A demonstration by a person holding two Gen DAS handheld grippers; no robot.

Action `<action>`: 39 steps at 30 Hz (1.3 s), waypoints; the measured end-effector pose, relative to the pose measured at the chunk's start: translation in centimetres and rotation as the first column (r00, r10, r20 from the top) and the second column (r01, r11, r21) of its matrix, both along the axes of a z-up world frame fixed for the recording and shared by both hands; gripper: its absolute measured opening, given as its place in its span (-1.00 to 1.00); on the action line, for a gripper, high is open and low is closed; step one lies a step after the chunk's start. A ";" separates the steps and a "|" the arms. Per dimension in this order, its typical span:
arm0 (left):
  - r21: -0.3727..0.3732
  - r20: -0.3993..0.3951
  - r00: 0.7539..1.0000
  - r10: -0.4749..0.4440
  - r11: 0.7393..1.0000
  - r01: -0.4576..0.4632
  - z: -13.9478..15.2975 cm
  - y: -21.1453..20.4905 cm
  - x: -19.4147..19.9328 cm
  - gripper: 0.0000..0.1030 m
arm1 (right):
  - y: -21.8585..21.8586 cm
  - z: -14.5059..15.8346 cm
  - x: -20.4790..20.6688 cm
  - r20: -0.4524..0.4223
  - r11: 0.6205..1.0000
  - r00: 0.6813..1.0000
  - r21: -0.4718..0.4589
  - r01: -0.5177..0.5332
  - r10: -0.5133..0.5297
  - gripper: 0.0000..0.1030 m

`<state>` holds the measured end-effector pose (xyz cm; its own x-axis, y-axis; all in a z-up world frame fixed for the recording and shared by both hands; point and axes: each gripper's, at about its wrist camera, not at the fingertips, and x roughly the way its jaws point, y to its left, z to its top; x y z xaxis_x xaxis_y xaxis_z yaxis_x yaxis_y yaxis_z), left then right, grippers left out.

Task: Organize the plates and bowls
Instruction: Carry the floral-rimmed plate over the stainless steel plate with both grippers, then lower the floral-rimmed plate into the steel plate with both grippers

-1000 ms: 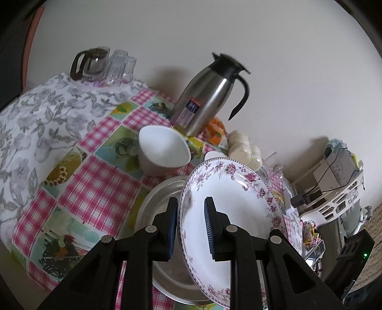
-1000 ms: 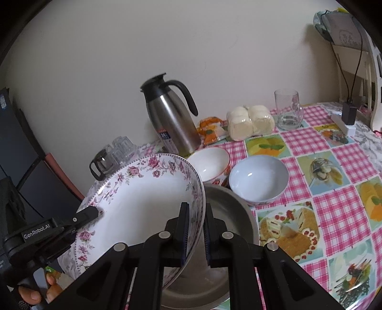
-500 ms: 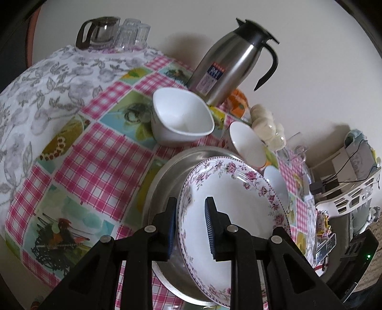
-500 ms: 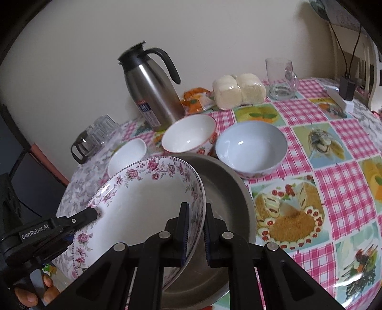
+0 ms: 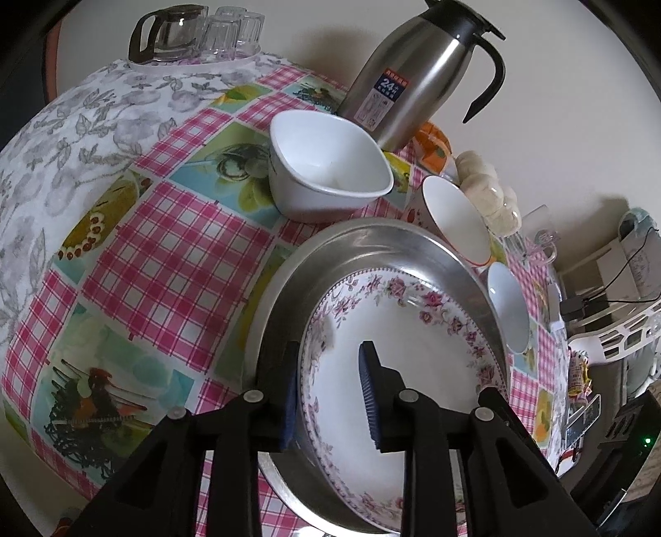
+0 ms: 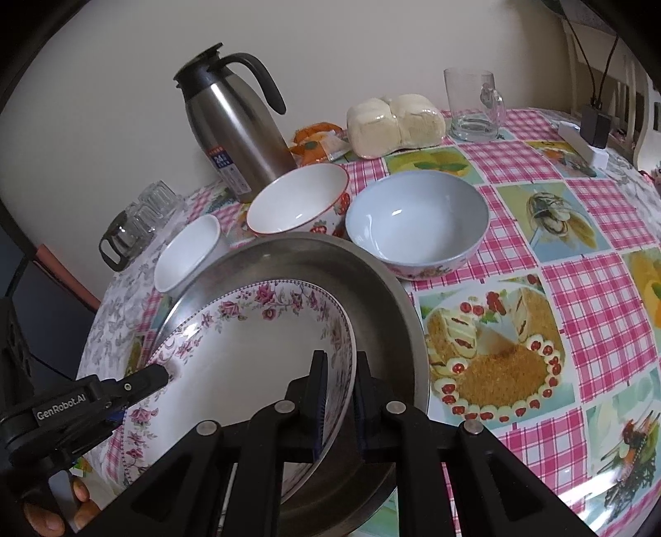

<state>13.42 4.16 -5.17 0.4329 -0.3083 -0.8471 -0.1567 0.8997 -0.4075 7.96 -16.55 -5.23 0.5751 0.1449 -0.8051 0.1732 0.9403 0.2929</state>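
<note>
A floral plate lies tilted inside the steel pan on the checked tablecloth. My right gripper is shut on the plate's right rim. At the plate's left rim my left gripper has its jaws opening, with the rim still between them and a gap beside it. Behind the pan stand a white square bowl, a red-rimmed bowl and a pale blue bowl.
A steel thermos jug stands by the wall. A glass pot with tumblers is at the far left, with bagged rolls, a glass mug and a power strip at the back right. A hand shows at the lower left.
Both grippers have sunk with the floral plate, which now lies in the steel pan. The left jaws have widened around the rim. The right jaws stay clamped.
</note>
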 end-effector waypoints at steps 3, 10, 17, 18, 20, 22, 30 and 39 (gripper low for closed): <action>0.000 -0.009 1.000 0.000 1.000 0.000 -0.2 -0.1 0.1 -0.44 | 0.3 -0.2 0.1 -0.009 1.000 1.000 -0.020 -0.004 0.003 -0.74; -0.004 -0.047 0.999 -0.002 1.000 0.002 -1.0 -0.3 0.3 -0.43 | 0.4 -1.1 0.5 -0.049 0.999 0.999 -0.051 -0.005 0.002 -0.71; -0.003 -0.056 0.998 0.006 1.000 -0.006 -1.3 -0.6 0.4 -0.40 | 0.6 -1.2 0.6 -0.067 0.996 0.998 -0.086 -0.008 0.002 -0.69; -0.004 -0.056 0.998 0.007 1.000 -0.007 -1.3 -0.6 0.5 -0.38 | 0.7 -1.2 0.7 -0.068 0.996 0.998 -0.090 -0.010 0.003 -0.69; 0.001 -0.056 0.998 0.008 1.000 -0.008 -1.3 -0.6 0.5 -0.38 | 0.8 -1.2 0.7 -0.070 0.995 0.998 -0.100 -0.013 0.006 -0.68; 0.008 -0.056 0.998 0.007 1.000 -0.007 -1.3 -0.6 0.4 -0.38 | 1.0 -1.2 0.8 -0.069 0.993 0.998 -0.113 -0.017 0.010 -0.67; 0.012 -0.060 0.998 0.006 1.000 -0.005 -1.3 -0.8 0.6 -0.35 | 1.0 -1.3 0.9 -0.065 0.992 0.998 -0.123 -0.028 0.020 -0.66; 0.009 -0.069 0.998 -0.002 1.000 0.003 -1.3 -0.8 0.7 -0.27 | 1.3 -1.2 0.9 -0.074 0.989 0.997 -0.138 -0.045 0.035 -0.56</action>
<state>14.14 3.35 -6.47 0.3721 -0.3014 -0.8779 -0.1818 0.9038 -0.3874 8.87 -15.30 -6.46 0.5112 0.0499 -0.8580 0.1503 0.9777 0.1464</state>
